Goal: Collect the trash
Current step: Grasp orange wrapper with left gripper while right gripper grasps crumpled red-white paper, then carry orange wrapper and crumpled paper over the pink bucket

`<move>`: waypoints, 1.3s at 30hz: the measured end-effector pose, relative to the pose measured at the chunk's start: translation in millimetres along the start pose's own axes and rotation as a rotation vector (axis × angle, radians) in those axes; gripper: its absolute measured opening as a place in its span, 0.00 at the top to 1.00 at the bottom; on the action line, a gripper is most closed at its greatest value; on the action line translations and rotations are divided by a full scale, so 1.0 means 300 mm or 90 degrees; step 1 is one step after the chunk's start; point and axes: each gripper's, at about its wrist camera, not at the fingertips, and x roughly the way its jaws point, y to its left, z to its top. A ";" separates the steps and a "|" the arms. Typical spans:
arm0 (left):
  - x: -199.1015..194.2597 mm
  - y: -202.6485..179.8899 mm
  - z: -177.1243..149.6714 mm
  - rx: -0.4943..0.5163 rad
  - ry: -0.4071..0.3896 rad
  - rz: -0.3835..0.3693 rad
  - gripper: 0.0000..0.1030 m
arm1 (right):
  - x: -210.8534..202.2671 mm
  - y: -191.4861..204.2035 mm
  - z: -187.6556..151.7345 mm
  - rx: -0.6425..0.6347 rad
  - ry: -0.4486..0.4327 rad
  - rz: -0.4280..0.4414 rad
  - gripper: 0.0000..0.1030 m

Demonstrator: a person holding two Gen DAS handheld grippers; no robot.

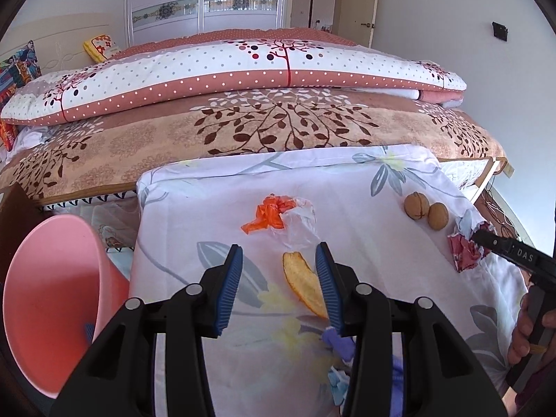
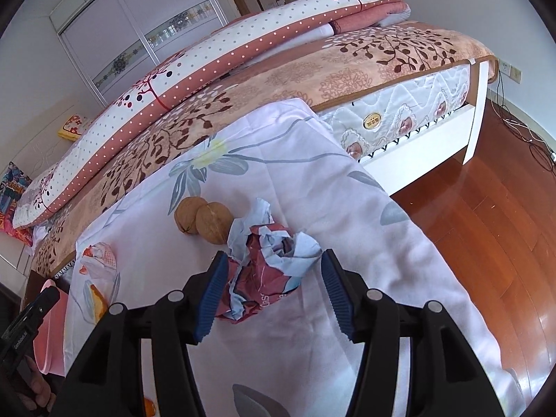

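On a tabletop draped in a white floral cloth (image 1: 347, 180), set beside a bed (image 1: 278, 128), the trash lies scattered. The left gripper (image 1: 279, 260) hovers low over the cloth with its jaws spread; a curved strip of orange peel (image 1: 305, 285) lies between them, against the inner face of the right-hand blue pad, with a gap to the other pad. Just beyond the peel sit a crumpled orange plastic scrap (image 1: 269, 213) and a clear plastic wrapper (image 1: 300, 220), touching each other. Purple and blue paper bits (image 1: 338, 365) show below the gripper's right-hand finger. A pink bin (image 1: 52, 278) stands off the cloth's left edge, its mouth tilted toward the camera. The right gripper (image 2: 274, 278) also has its jaws spread, bracketing a crumpled red-and-pale-blue paper wad (image 2: 267, 267); the left-hand pad touches the wad, the other stands apart from it. Two walnuts (image 2: 205, 220) rest side by side, touching, just beyond the wad.
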 end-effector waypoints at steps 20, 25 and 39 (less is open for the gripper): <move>0.237 0.019 0.088 -0.081 0.073 -0.054 0.61 | 0.028 -0.039 0.002 0.044 0.023 0.047 0.55; 0.190 -0.011 0.062 -0.065 0.044 -0.052 0.64 | 0.024 -0.051 0.002 0.055 0.017 0.054 0.59; -0.061 -0.052 0.012 -0.059 -0.041 -0.056 0.65 | 0.026 -0.091 0.000 0.098 0.016 0.080 0.63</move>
